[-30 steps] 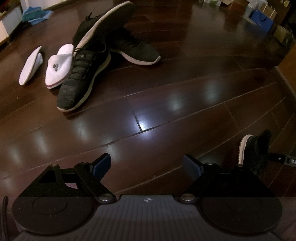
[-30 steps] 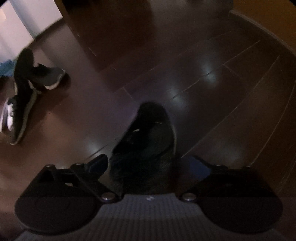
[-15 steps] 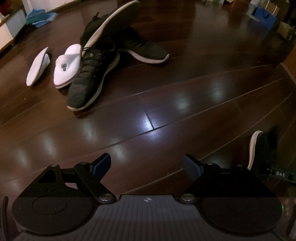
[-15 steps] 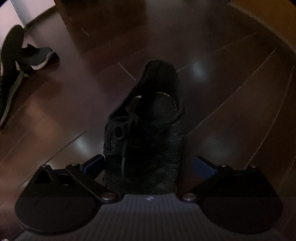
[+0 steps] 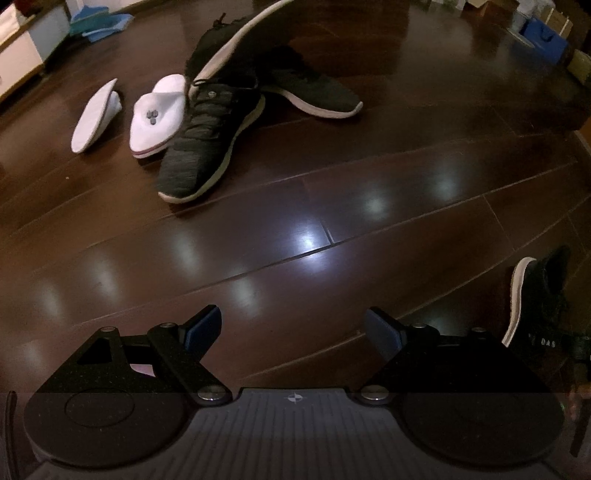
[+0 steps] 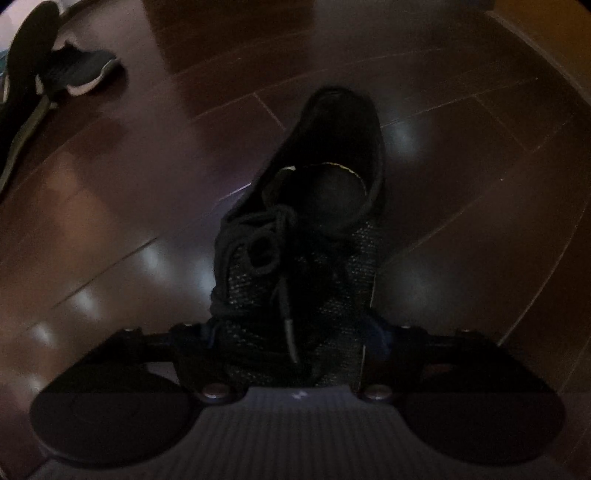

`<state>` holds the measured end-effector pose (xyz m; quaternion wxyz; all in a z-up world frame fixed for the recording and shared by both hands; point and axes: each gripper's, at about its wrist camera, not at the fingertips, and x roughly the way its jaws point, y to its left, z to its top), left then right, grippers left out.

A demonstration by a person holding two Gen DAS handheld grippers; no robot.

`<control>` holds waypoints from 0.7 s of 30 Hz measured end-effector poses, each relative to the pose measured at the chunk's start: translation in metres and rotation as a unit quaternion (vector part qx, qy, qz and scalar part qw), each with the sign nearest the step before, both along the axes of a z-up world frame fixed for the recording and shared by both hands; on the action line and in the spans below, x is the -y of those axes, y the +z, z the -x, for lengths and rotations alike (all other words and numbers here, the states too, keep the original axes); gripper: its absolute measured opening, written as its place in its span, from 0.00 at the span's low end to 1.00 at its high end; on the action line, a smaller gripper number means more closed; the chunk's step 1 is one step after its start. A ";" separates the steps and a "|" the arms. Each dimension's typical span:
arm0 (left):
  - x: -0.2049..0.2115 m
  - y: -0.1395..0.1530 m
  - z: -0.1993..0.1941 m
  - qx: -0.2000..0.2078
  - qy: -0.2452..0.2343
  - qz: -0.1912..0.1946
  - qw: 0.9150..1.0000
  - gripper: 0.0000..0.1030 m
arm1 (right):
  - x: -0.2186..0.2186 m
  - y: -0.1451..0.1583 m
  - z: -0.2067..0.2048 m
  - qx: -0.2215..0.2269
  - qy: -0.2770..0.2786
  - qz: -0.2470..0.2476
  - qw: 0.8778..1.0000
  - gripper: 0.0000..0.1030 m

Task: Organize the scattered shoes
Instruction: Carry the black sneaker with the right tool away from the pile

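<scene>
My right gripper [image 6: 291, 332] is shut on a black knit sneaker [image 6: 314, 240], gripping its toe end from both sides; the heel points away from me. In the left wrist view the same sneaker [image 5: 535, 295] shows at the far right, white sole facing left. My left gripper [image 5: 293, 325] stands open above bare floor, holding nothing. Far ahead of it lies a pile: a dark grey sneaker [image 5: 207, 147], a black sneaker [image 5: 314, 92], a third shoe tipped on its side [image 5: 236, 44], and two white slippers [image 5: 159, 118] [image 5: 94, 118]. Part of that pile [image 6: 74, 70] appears at the right view's upper left.
The dark glossy wooden floor [image 5: 332, 221] stretches between the pile and both grippers. A white cabinet [image 5: 18, 62] and blue cloth [image 5: 99, 22] sit at the back left. A blue bag [image 5: 546, 33] and boxes stand back right. A wooden wall [image 6: 546, 29] borders the right.
My right gripper moved forward over the black sneaker and its fingers came together on the toe end. The left gripper stayed open and drifted, so the shoe pile shifted rightward in its view.
</scene>
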<state>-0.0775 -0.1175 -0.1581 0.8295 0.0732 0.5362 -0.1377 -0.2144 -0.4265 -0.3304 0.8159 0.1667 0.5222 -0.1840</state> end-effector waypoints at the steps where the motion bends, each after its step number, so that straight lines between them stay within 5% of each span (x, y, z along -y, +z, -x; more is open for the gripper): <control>1: -0.001 0.001 0.001 0.001 0.001 0.000 1.000 0.86 | -0.003 0.000 0.002 -0.002 0.012 0.005 1.000 0.69; 21: -0.059 0.014 -0.007 0.016 0.057 0.006 0.998 0.86 | -0.064 0.042 -0.047 0.026 0.118 0.054 0.991 0.66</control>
